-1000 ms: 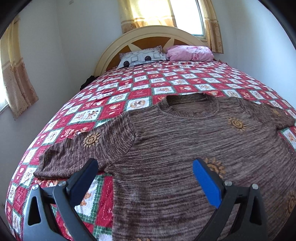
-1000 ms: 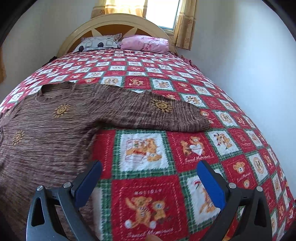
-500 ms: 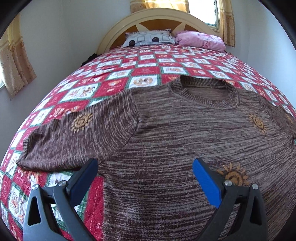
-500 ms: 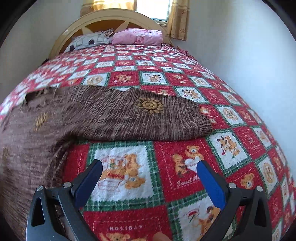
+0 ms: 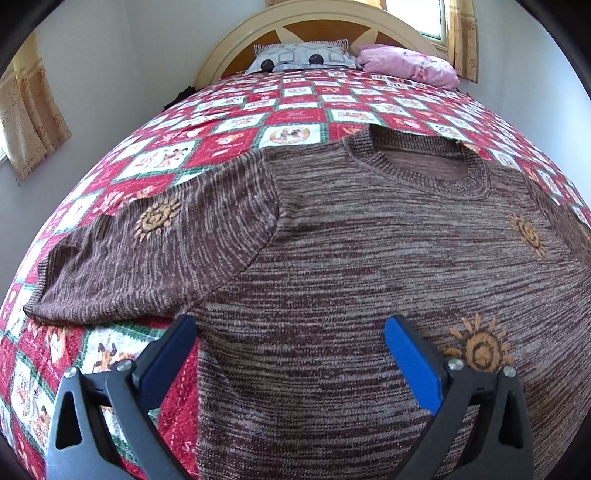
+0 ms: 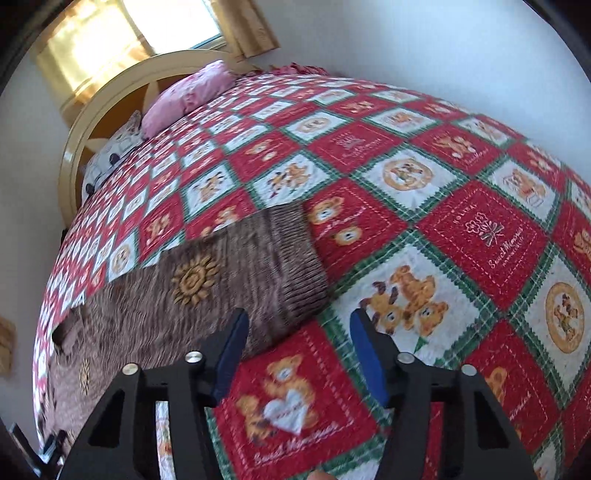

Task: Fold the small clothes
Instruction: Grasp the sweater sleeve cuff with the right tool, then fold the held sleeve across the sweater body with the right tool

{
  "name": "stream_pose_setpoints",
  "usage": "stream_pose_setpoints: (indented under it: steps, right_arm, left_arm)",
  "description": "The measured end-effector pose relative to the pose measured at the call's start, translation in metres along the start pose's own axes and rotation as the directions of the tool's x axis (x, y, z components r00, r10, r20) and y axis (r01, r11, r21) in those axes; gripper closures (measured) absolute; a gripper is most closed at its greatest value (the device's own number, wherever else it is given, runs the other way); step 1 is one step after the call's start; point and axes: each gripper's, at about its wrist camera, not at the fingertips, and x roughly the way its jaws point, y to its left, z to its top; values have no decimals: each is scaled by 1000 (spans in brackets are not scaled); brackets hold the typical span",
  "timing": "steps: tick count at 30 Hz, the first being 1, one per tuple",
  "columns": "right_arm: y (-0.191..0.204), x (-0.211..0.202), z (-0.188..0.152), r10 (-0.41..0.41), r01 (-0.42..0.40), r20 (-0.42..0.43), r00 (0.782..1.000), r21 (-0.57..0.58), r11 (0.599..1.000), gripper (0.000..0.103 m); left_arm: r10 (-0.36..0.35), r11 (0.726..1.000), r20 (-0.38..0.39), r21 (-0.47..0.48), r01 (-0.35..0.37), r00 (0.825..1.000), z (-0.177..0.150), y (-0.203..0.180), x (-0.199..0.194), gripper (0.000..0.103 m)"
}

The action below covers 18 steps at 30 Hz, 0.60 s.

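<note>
Now — writing: "Sweet Memories", "HOLIDAY" on quilt (image 6: pixel 461 236) | sweater (image 5: pixel 369 258) flat on bed, cuff (image 6: pixel 295 266) just beyond right hand-held gripper (image 6: pixel 299 354), closing, nothing between | left hand-held gripper (image 5: pixel 290 354) wide over sweater's edge | pillows (image 5: pixel 402 64) by headboard

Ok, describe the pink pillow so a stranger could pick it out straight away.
Start at the cream arched wooden headboard at the far end of the red patchwork teddy-bear quilt. Two pillows lean there; the plain pink crumpled pillow sits nearer the window, unlike the grey-and-white patterned pillow.

White walls (image 5: pixel 122 66), arched headboard (image 5: pixel 317 18), sunlit curtained window (image 6: pixel 110 40), quilted bed (image 6: pixel 424 184).
</note>
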Motion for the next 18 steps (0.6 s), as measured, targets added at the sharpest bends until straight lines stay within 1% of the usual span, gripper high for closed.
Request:
stream_pose_setpoints:
  steps: [2, 5, 6, 7, 8, 10, 12, 15, 16, 18]
  right_arm:
    - [-4, 9, 5, 13, -13, -14, 1000, 31, 999, 50]
    - [-2, 15, 10, 14, -14, -13, 1000, 31, 999, 50]
    - [-1, 16, 11, 18, -17, -14, 1000, 31, 999, 53]
    - [2, 20, 13, 23, -22, -21, 1000, 29, 999, 62]
    - [3, 23, 14, 20, -20, -27, 999, 25, 999, 67]
    - [6, 25, 15, 17, -17, -29, 999, 8, 1000, 87]
    - [12, 23, 16, 20, -20, -15, 1000, -13, 1000, 94]
    - [31, 12, 15, 5, -2, 32, 999, -97, 995, 94]
    - [45, 6, 14, 8, 0, 57, 998, -144, 990, 94]
    - [64, -3, 12, 25, -8, 84, 996, -201, 980, 95]
  left_arm:
    - [-2, 1000, -2, -3, 2, 1000, 0, 0, 1, 0]
    - [-8, 1000, -9, -5, 8, 1000, 0, 0, 2, 0]
    - [-12, 1000, -14, -8, 12, 1000, 0, 1, 3, 0]
    - [-21, 1000, -20, -9, 21, 1000, 0, 1, 4, 0]
    - [-30, 999, -26, -12, 30, 999, 0, 1, 5, 0]
    - [-52, 998, -36, -27, 51, 998, 0, 4, 7, 0]
    - [-54, 998, -37, -28, 53, 998, 0, 3, 7, 0]
    - [-52, 998, -39, -22, 51, 998, 0, 5, 9, 0]
    - [-53, 998, -38, -22, 52, 998, 0, 4, 9, 0]
    - [-55, 998, -37, -24, 54, 998, 0, 6, 9, 0]
